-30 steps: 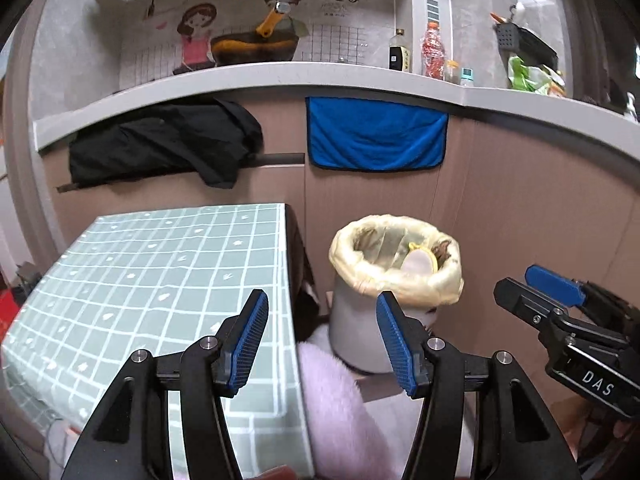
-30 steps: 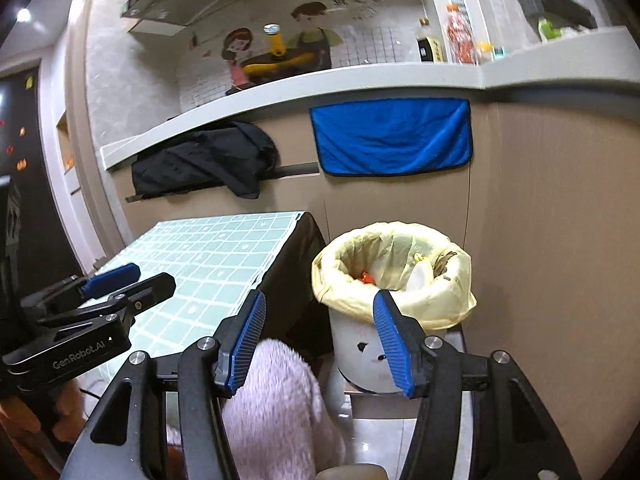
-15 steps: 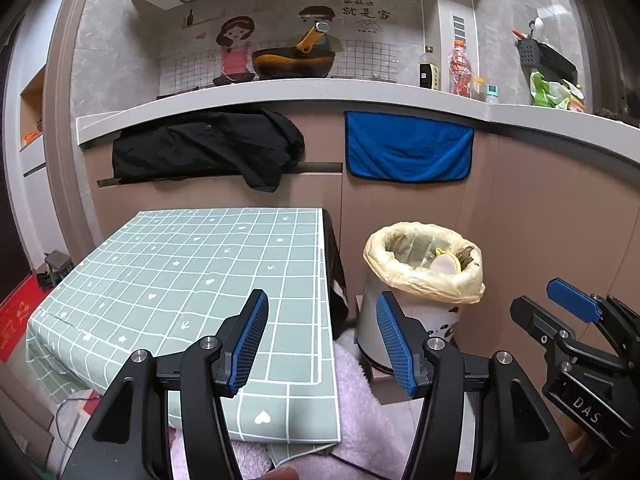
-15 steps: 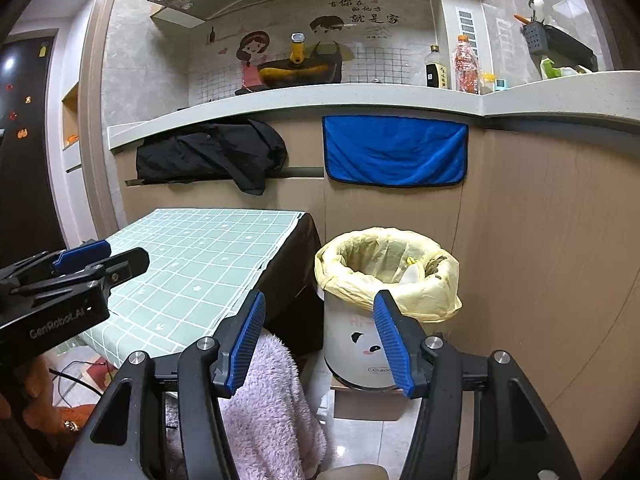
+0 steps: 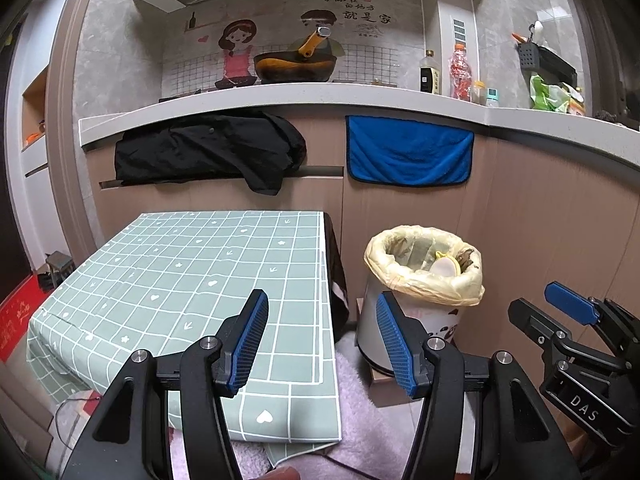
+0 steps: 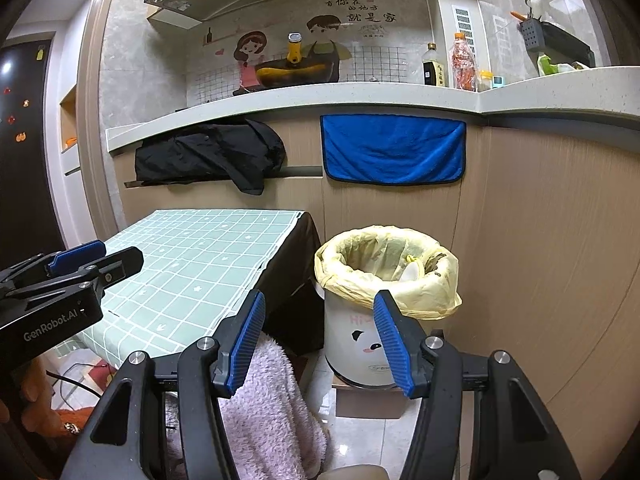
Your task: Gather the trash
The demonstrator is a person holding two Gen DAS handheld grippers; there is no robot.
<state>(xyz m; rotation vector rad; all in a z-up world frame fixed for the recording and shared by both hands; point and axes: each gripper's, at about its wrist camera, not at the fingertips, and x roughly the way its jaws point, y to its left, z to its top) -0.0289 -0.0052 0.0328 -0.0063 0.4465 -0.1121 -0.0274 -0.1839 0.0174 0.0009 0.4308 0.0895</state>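
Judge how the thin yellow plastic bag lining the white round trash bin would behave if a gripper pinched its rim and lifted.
The thin yellow plastic bag looks crinkled and loosely folded over the white round trash bin, so it would probably be floppy and stretch or slip off unevenly. Film this thin may tear. It already holds rubbish, so it would likely sag when raised.

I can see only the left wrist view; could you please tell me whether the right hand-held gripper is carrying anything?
Observer: No. The right hand-held gripper is open, with nothing between its pads.
Operator: Thank you. What does the trash bin stand on?
Observer: The trash bin sits on a low cardboard-coloured box on pale floor tiles.
Operator: Is there any marking on its front?
Observer: Yes, a small panda face is printed there.
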